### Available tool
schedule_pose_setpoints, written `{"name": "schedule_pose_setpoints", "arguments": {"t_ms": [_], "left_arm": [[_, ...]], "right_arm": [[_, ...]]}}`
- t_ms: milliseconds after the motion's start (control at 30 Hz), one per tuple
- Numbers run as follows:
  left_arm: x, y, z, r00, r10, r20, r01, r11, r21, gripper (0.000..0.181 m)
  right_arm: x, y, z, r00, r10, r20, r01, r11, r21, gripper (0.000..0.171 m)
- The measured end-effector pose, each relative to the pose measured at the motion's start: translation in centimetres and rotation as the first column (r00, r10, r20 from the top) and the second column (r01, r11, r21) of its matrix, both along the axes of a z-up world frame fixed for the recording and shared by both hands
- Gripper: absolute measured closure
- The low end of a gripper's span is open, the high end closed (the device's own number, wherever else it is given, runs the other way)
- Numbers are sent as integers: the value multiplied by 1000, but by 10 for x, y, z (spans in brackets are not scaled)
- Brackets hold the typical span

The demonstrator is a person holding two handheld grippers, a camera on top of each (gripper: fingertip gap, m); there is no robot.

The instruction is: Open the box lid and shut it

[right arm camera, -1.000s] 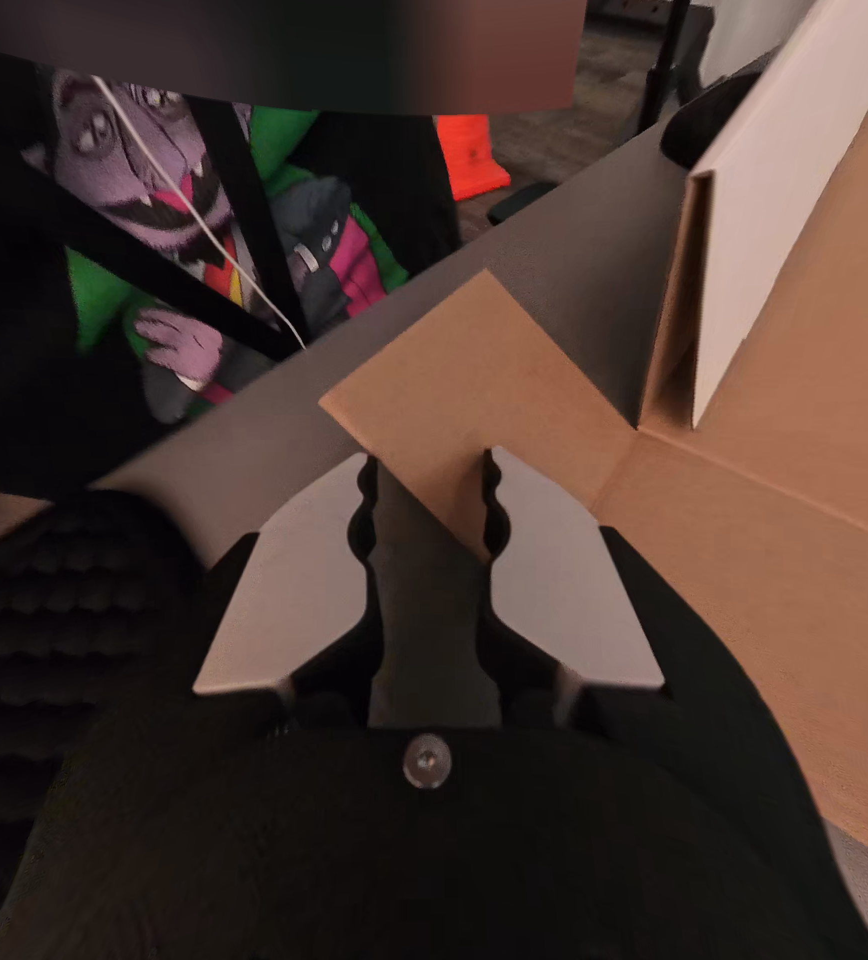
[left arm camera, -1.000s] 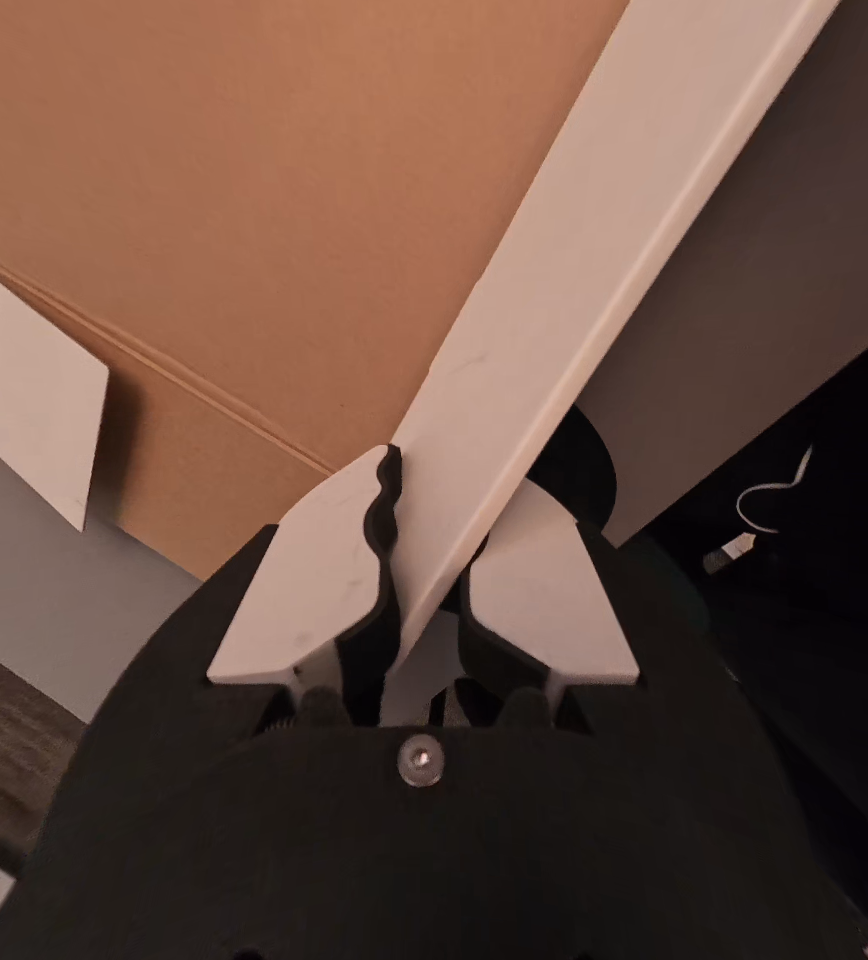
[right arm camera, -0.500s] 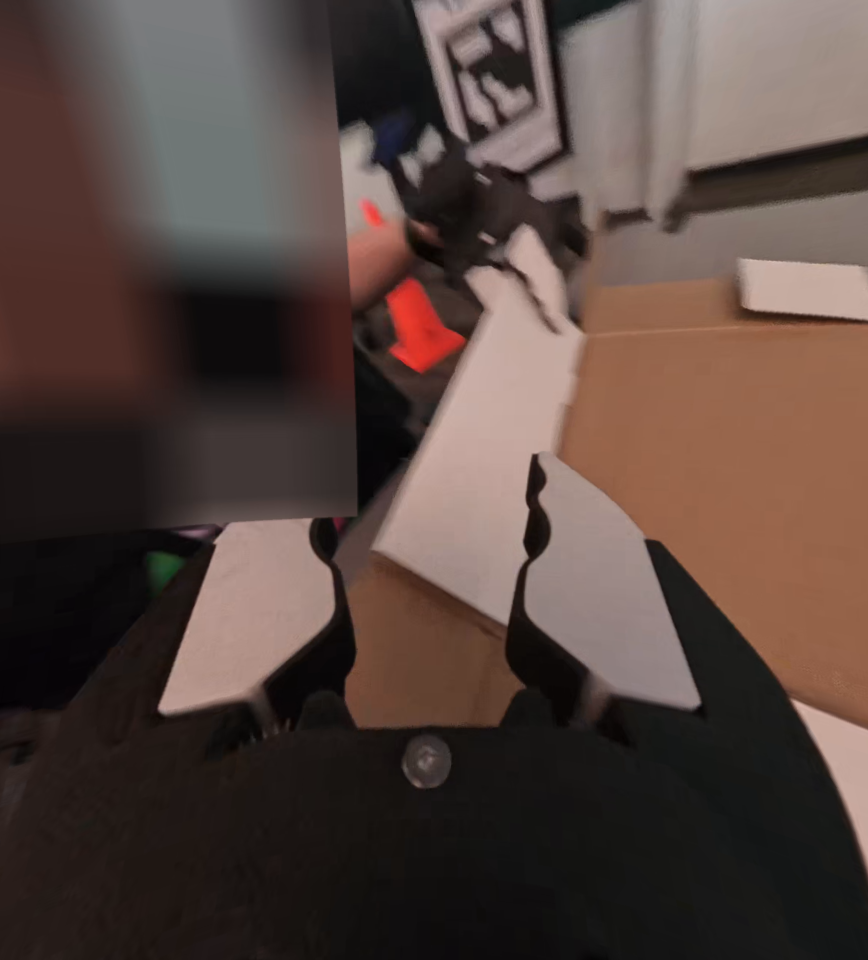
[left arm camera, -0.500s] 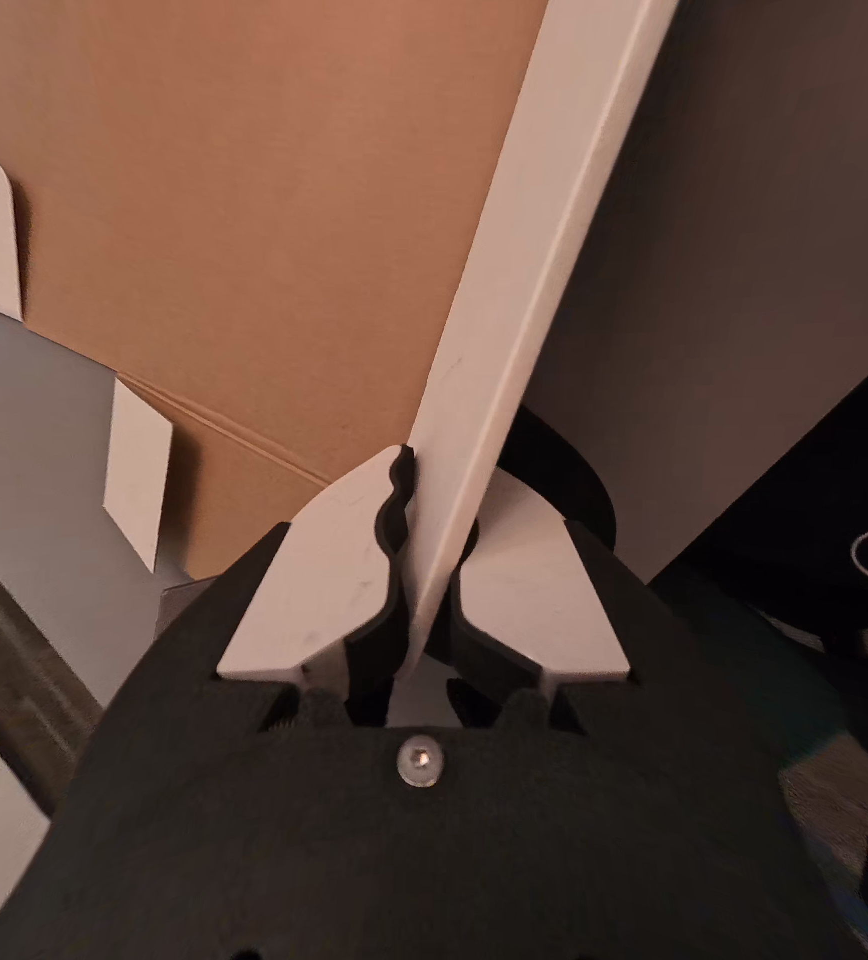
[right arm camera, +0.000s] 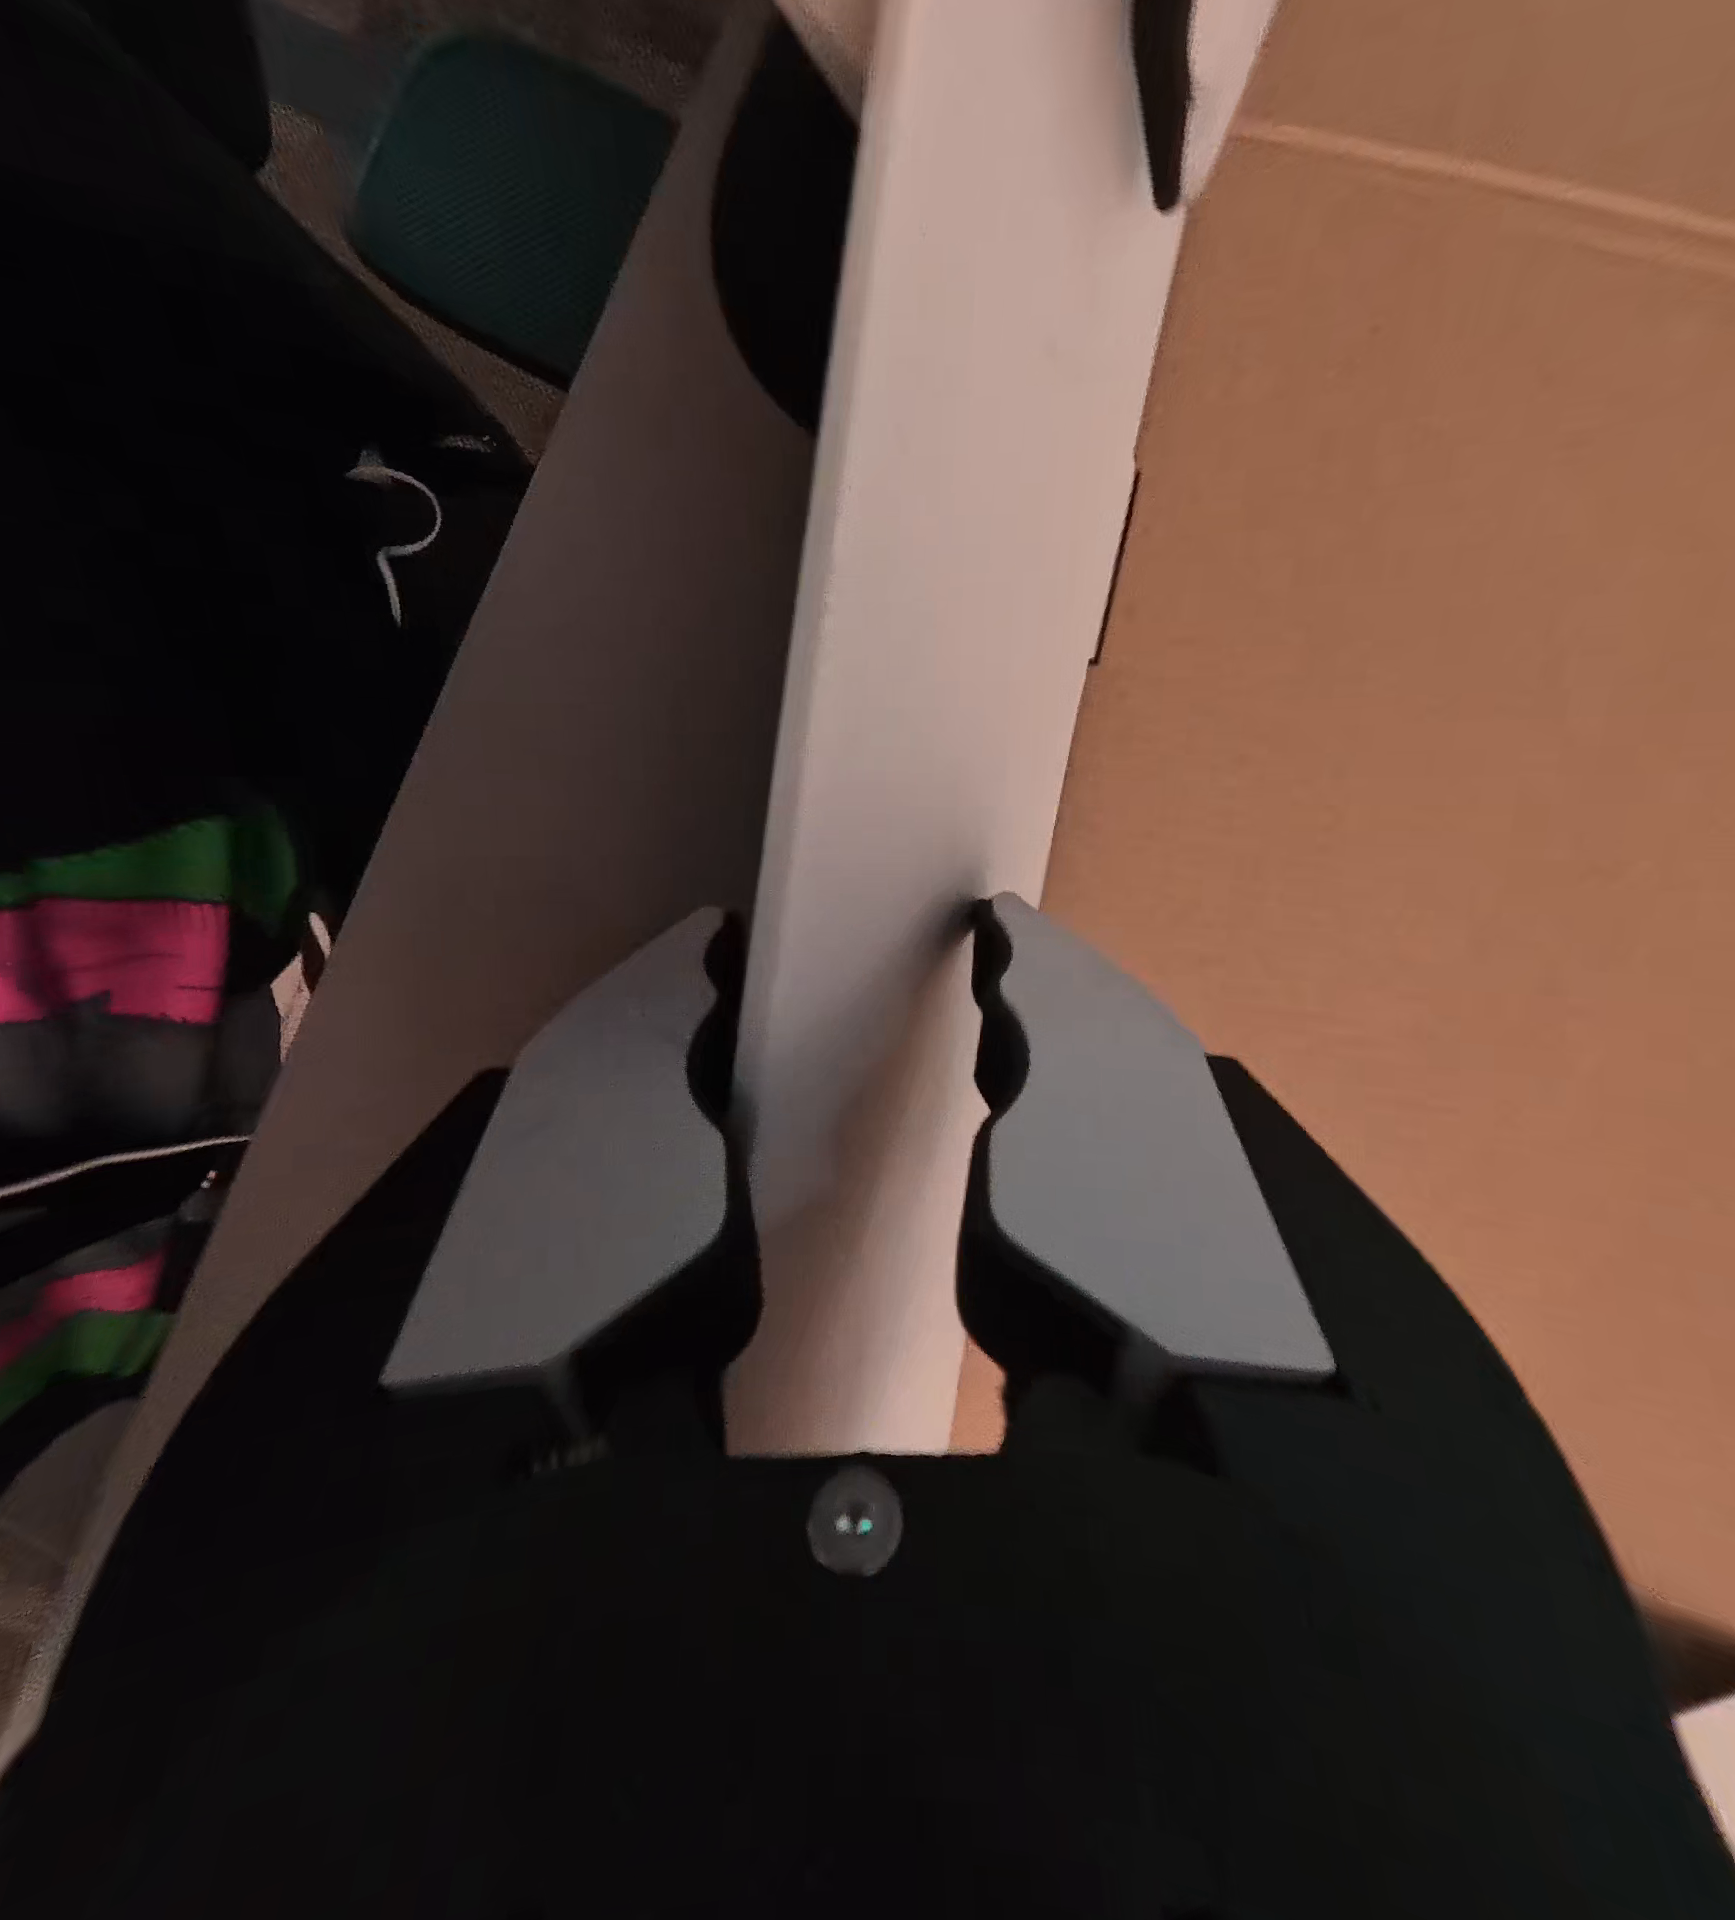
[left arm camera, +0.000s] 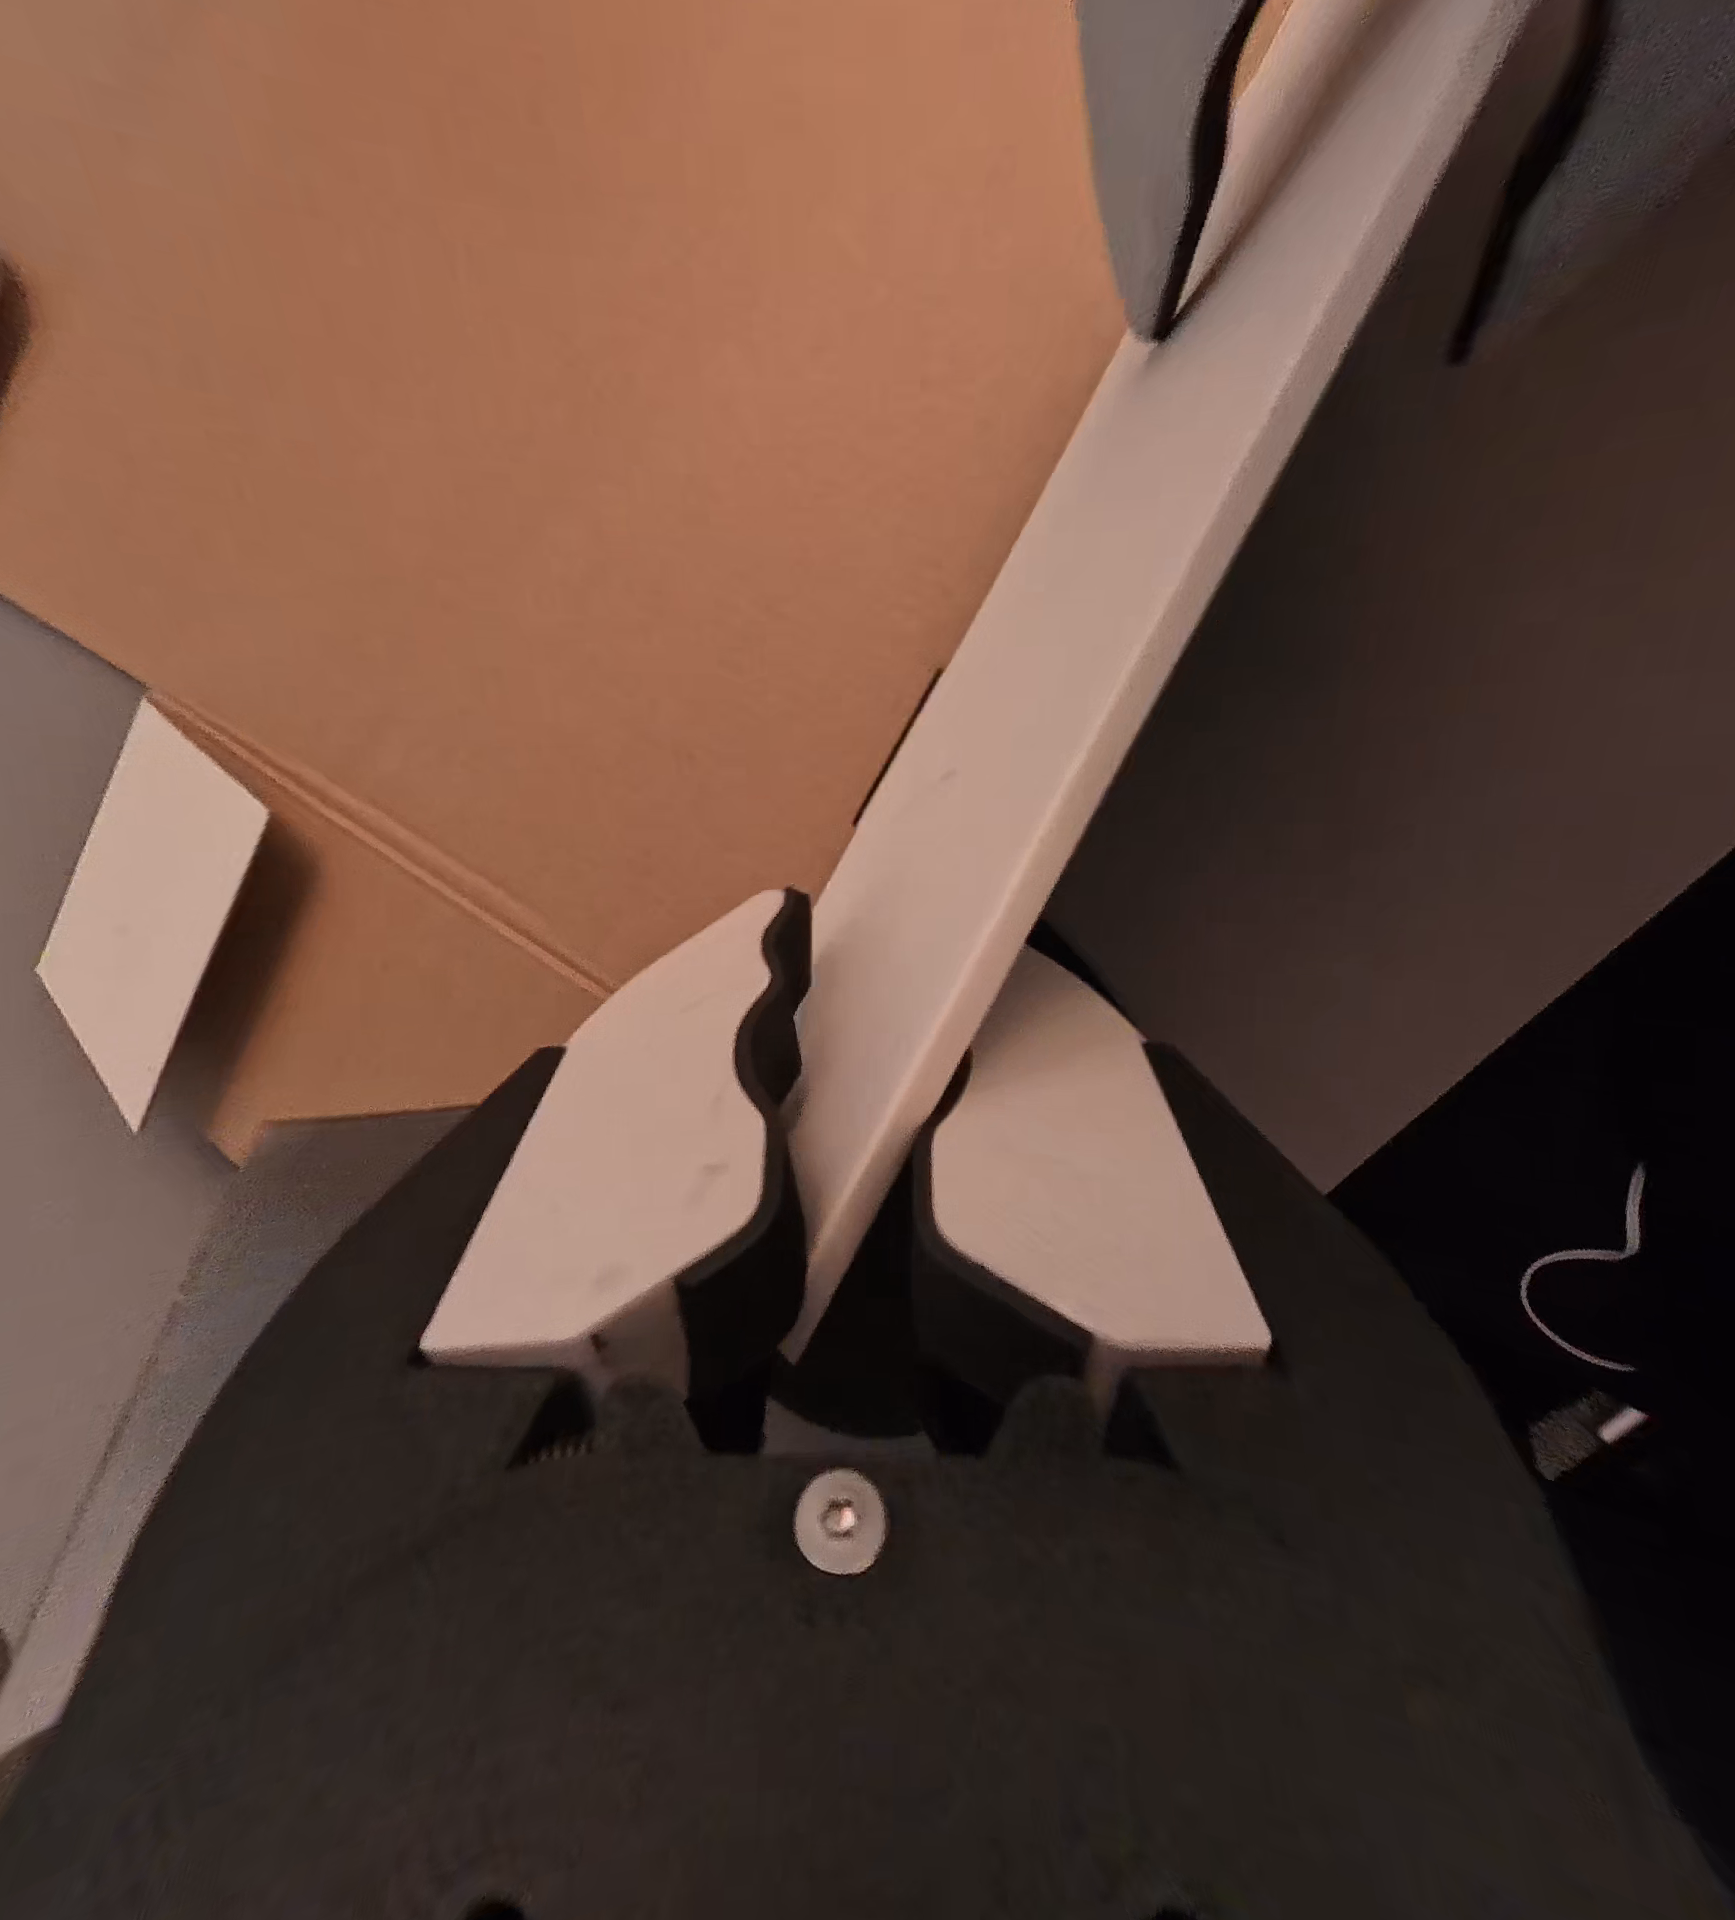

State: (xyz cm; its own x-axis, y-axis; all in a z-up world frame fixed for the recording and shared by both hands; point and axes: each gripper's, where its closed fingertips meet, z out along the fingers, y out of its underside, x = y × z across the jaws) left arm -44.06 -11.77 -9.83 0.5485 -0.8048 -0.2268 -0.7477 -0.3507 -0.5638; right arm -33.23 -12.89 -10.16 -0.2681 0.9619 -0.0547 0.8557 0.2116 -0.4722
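Two grippers: both on the lid's white front flap.
Left hand-held gripper: pinching the white flap.
Right hand-held gripper: jaws spread around the same flap, probably not yet clamped.
Box lid: brown inside showing, raised above the grey surface.

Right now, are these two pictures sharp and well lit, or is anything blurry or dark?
Left wrist view: dim, warm light; the left gripper and white lid flap are fairly sharp, the far top corner smeared. Right wrist view: darker, the right gripper shadowed and greyish, the brown box panel soft, the left background nearly black.
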Motion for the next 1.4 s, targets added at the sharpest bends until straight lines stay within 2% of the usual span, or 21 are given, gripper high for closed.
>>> {"name": "schedule_pose_setpoints", "arguments": {"t_ms": [33,100,200,367,467,533,667,767,867,967,1100,1167,1233,1333,1400], "left_arm": [[-1,0,2,1000,-5,14,5,1000,17,160],[-9,0,10,998,9,61,-12,999,38,144],[-27,-4,27,986,29,165,-37,998,49,131],[-57,-9,34,973,61,224,-67,998,19,99],[-55,-13,37,948,59,312,-56,998,-20,97],[-51,-18,37,930,57,363,-43,998,-47,99],[-41,-20,40,909,37,414,-38,999,-5,104],[-35,-22,37,942,18,335,-43,997,67,94],[-24,-25,42,970,-4,243,-31,989,143,82],[1,-30,49,984,-65,168,29,978,208,70],[19,-30,49,990,-142,-19,142,961,235,61],[25,-24,52,982,-182,-51,188,961,201,59],[29,-17,51,974,-218,-57,224,966,129,58],[36,-13,45,947,-318,-38,314,945,-85,52],[41,-7,43,928,-373,-10,360,902,-239,53]], "right_arm": [[-1,0,1,1000,-25,1,25,999,-25,129],[-2,1,4,998,-60,-32,58,997,-56,129],[0,-7,1,993,-92,-76,84,991,-102,122],[0,-7,10,981,-111,-162,106,993,-43,113],[11,-3,32,966,-169,-194,147,982,-122,103],[26,15,49,944,-239,-226,215,969,-125,100],[78,54,86,852,-403,-334,380,915,-133,93],[128,69,87,788,-525,-321,469,850,-238,73],[160,64,77,773,-561,-296,434,808,-400,73],[184,47,75,789,-485,-377,319,848,-423,73],[224,40,55,786,-426,-448,298,896,-329,73],[233,49,35,755,-441,-485,321,894,-312,76],[224,38,25,773,-428,-467,261,887,-380,78],[210,27,29,826,-329,-459,181,924,-337,76],[203,35,43,832,-353,-429,162,893,-421,76]]}}
